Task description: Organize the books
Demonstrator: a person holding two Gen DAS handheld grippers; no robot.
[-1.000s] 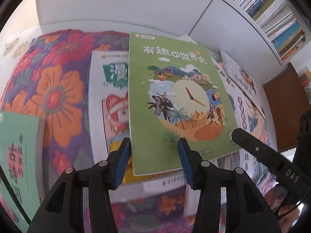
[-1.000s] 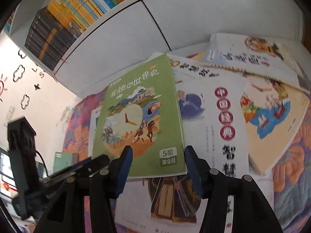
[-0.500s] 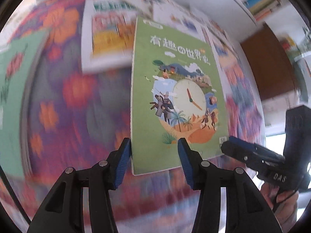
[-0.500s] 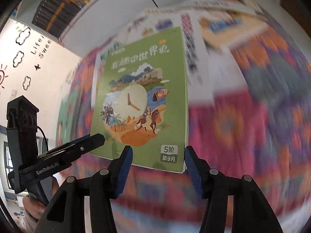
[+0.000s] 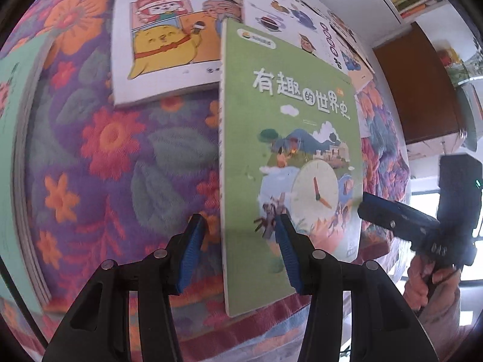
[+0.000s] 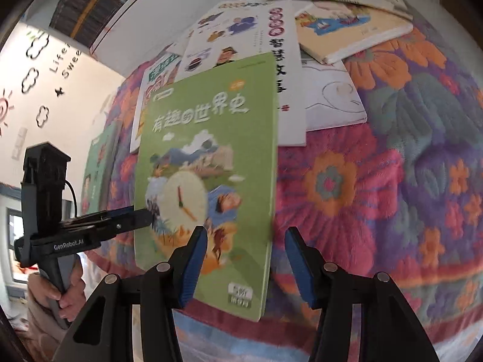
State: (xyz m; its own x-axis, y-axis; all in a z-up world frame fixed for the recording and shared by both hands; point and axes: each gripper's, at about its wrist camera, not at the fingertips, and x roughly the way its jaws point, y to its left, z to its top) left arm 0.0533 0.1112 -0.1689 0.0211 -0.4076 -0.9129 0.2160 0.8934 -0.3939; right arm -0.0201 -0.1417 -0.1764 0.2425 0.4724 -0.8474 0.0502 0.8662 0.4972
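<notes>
Green paperback [image 5: 289,157] with a clock and cartoon figures on its cover, held up off the flowered purple-and-orange quilt [image 5: 114,157], cover turned toward both cameras.

Left gripper [image 5: 238,226] partly closed at the book's 7 o'clock corner: one blue pad lying over the cover, the other just outside the spine edge. Seemingly clamped on that corner, though the pads' contact is hard to read from its own camera. From the right wrist view, black tip meeting the book's edge at 9 o'clock beside the clock face, with a hand [image 6: 60,289] wrapped round the handle below.

Right gripper [image 6: 246,232] likewise half closed at the 5 o'clock corner, one pad over the cover, the other just off the page edge, gripping there. From the left wrist view, tip touching the book's edge at 4 o'clock, with a hand [image 5: 431,277] on its handle.

Beyond the held book, at 12 o'clock on the quilt: white comic book with a yellow chick [image 5: 163,39], overlapping white illustrated books [image 6: 241,30] and a cream hardback [image 6: 347,30]. Pale green book [image 5: 12,150] at 9 o'clock near the quilt's side. White bookshelf [image 6: 169,6] behind, packed with spines.
</notes>
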